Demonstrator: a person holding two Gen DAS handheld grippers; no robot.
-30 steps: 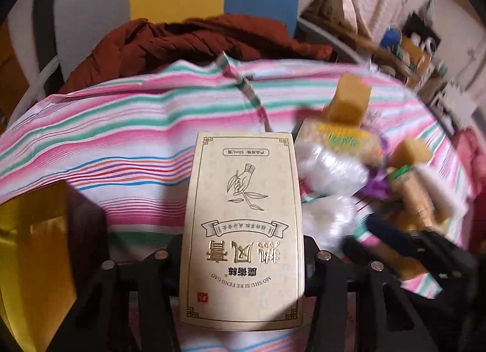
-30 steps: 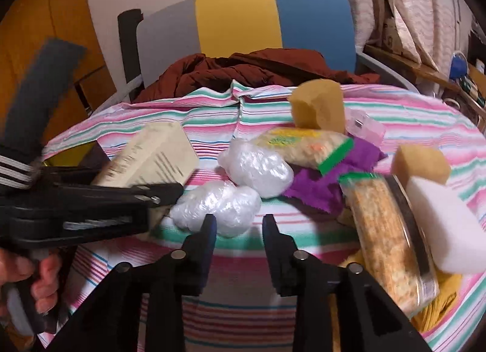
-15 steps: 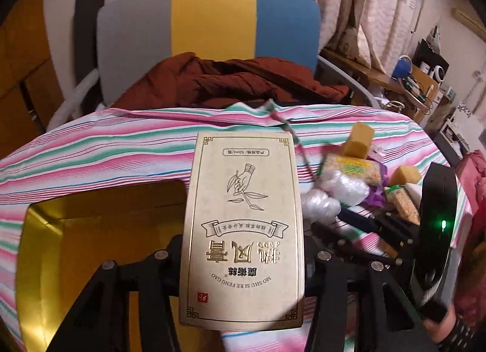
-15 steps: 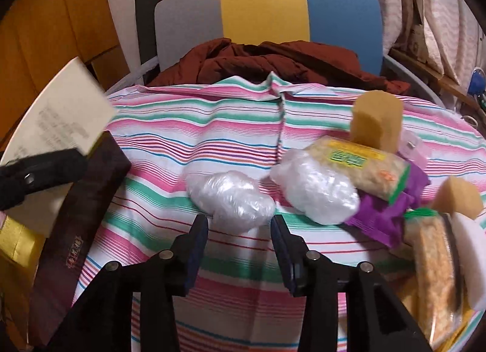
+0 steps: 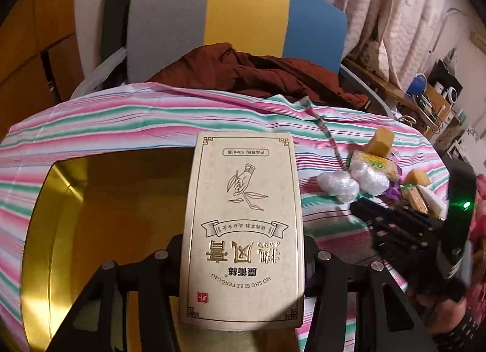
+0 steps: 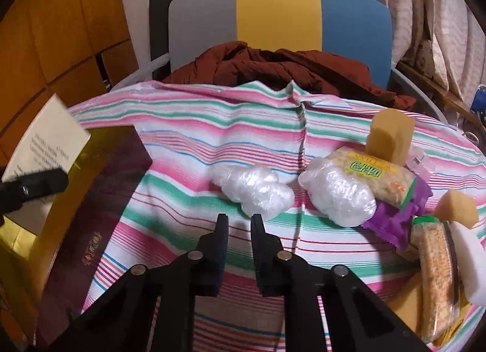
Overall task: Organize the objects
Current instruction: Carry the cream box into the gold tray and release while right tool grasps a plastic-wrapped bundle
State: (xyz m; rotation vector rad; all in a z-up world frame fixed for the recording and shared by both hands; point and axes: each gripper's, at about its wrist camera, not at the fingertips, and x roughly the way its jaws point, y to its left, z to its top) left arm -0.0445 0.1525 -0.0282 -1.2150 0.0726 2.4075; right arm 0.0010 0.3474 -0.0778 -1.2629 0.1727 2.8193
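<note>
We see bare striped worktop (image 6: 188, 139) from its far edge to the gold-lined box (image 5: 100, 215): clear passage there. Right side crowded: two plastic-wrap bundles (image 6: 253, 189), snack packets (image 6: 376, 176), sponges (image 6: 390, 136) touching or just beside each other. A narrow gap separates the two bundles. Beyond the far edge, a chair (image 6: 273, 15) with a brown garment (image 6: 273, 68) blocks.

A chair (image 6: 279, 15) with grey, yellow and blue back panels stands behind the bench (image 6: 212, 127), a rust-brown garment (image 6: 273, 69) heaped on it. Patterned curtains (image 5: 379, 2) hang right; wooden panelling (image 6: 60, 18) left.
</note>
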